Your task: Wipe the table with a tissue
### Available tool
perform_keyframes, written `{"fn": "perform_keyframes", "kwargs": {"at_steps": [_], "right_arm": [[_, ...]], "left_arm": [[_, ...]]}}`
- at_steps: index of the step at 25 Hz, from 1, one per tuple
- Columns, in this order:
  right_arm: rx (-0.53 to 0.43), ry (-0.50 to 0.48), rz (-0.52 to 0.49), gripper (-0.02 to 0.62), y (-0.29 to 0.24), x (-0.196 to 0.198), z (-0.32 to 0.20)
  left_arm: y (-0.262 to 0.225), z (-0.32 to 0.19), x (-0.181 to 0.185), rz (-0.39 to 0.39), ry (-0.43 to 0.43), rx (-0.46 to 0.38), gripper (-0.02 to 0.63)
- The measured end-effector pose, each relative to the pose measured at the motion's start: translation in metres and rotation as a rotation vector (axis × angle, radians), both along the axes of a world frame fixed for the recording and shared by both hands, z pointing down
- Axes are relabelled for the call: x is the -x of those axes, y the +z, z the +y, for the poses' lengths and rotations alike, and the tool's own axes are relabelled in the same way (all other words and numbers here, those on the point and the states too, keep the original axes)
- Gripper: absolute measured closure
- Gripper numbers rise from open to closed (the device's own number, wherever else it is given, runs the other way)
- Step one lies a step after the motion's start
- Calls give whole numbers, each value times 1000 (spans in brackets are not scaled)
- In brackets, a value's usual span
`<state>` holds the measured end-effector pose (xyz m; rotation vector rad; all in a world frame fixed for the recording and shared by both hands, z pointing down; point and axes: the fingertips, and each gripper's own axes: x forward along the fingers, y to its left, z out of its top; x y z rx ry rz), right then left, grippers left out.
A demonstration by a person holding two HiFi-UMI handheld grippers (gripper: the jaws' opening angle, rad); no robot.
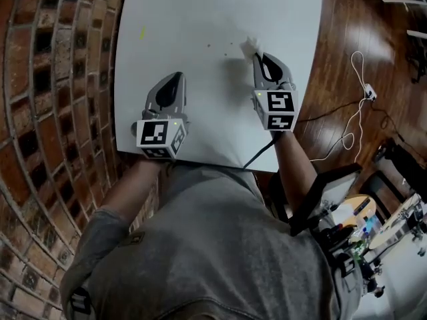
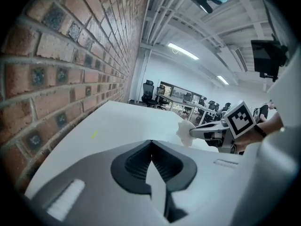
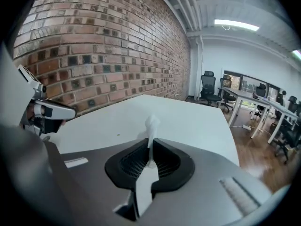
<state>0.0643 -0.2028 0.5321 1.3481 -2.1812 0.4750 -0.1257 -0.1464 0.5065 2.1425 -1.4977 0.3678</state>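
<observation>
A: Start on the left. How do the fingers stand there?

B: The left gripper (image 1: 176, 77) has its jaws pressed together along their whole length, with nothing between them. It sits over the near part of the white table (image 1: 200, 12), close to the brick wall (image 1: 53, 79).

A: Anything on the table by it?

B: A small yellow mark (image 1: 142, 33) lies farther up, well apart from the jaw tips.

A: And on the right?

B: The right gripper (image 1: 257, 56) has its jaws clamped on the tissue (image 1: 251, 44). The right gripper view shows a thin white strip pinched in the slit between them, with a crumpled tuft sticking out past the tips.

A: Where is the tissue, then?

B: It is over the table's right part, just beside a few dark specks (image 1: 220, 45). I cannot tell whether it touches the surface.

A: Any writing?

B: The only print I can make out is black-and-white square patterns on the left marker cube (image 1: 160, 137) and the right marker cube (image 1: 280, 109). Farther right, a white cable (image 1: 353, 105) lies on the wooden floor (image 1: 340, 39).
</observation>
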Motion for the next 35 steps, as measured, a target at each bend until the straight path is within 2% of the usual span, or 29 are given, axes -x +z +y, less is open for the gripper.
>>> {"fn": "perform_keyframes", "kwargs": {"at_steps": [9,16,35], "right_arm": [[69,15,71,557,37,-4,-10],[77,7,97,557,42,-3,-12],[84,-47,109,557,41,37,-23]], "left_arm": [[17,-15,5,0,8,27,604],[20,-20,6,6,3,34,604],[19,-15,29,22,-29,44,604]]}}
